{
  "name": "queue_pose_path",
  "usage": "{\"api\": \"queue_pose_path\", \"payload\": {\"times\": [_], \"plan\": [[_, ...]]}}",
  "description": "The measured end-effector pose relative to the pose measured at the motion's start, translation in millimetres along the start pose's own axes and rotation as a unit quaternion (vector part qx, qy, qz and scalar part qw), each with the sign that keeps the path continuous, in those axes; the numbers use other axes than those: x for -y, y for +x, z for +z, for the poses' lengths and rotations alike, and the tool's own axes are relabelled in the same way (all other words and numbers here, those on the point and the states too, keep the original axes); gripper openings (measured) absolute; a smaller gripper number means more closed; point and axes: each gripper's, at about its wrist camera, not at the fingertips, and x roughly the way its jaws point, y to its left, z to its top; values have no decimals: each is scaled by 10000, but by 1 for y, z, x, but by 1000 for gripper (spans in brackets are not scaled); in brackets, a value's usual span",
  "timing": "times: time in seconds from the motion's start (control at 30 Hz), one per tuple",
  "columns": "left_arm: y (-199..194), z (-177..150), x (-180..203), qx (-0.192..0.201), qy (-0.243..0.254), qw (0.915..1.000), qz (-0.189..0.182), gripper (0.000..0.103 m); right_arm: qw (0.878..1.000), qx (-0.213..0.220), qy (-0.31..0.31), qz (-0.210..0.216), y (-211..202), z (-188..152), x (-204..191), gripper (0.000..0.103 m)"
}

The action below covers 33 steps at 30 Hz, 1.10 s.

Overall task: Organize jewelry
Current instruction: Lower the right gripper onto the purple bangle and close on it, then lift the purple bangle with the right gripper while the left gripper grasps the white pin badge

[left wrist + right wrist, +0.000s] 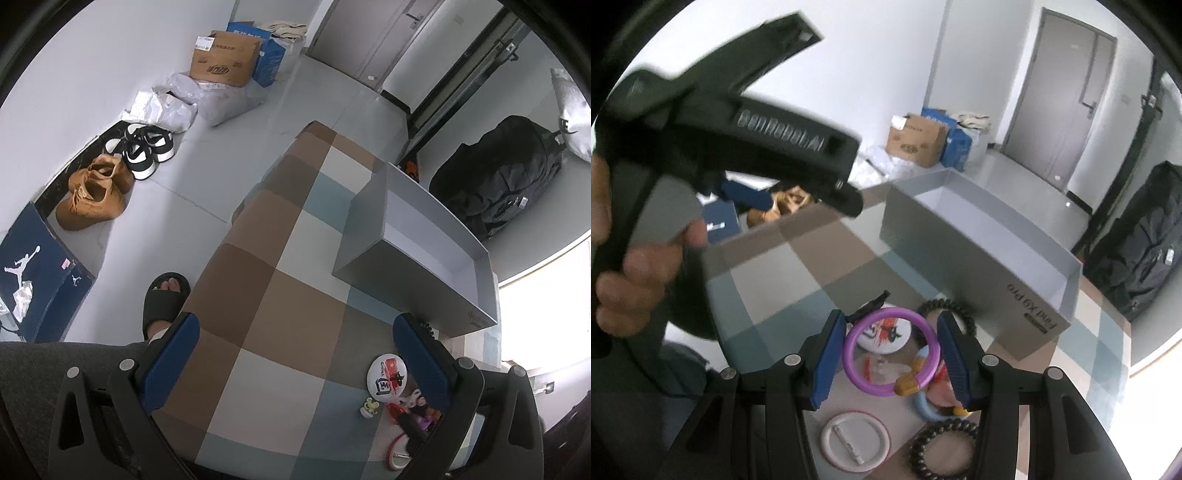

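Note:
My right gripper (892, 349) is shut on a purple ring bracelet (851, 345) with an orange clasp, held above the checkered mat (798, 258). Under it lie a round white badge (886, 338), a light blue ring (925, 406), a dark beaded bracelet (951, 308), a second beaded bracelet (940, 452) and a white disc with a pink rim (855, 439). The open grey box (975, 254) stands just beyond. My left gripper (295, 350) is open and empty over the mat (258, 295); the badge (388, 374), small trinkets (369, 408) and a red ring (397, 446) lie by its right finger. The grey box (417, 258) is ahead to the right.
The other hand-held gripper (738, 122) fills the upper left of the right wrist view. Shoes (96, 192), shoe boxes (37, 273), cardboard boxes (225, 57) and bags stand on the floor to the left. A black bag (506, 177) is to the right. My slippered foot (164, 299) is beside the mat.

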Motion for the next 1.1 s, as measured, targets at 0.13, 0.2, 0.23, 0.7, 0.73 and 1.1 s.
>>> {"api": "queue_pose_path", "payload": {"times": [0.13,0.2,0.23,0.7,0.73,1.1], "plan": [[0,-2,2,9,97,9999,58,102,9990,130,405,126,-6,3,14,50],[0,-3,3,0,123,9999,75,102,9975,207,649,176,-15,3,25,50],[0,-3,3,-5,139,9999,81,102,9960,251,836,197,-18,3,33,50],[-19,-46,52,-242,1131,9931,-211,102,9732,427,2256,-110,-56,-19,103,50],[-21,-51,56,-276,1209,9920,-221,102,9709,409,2357,-99,-57,-22,105,50],[-25,-87,86,-577,2023,9775,-177,102,9498,617,3052,295,-80,-42,126,50]]}}
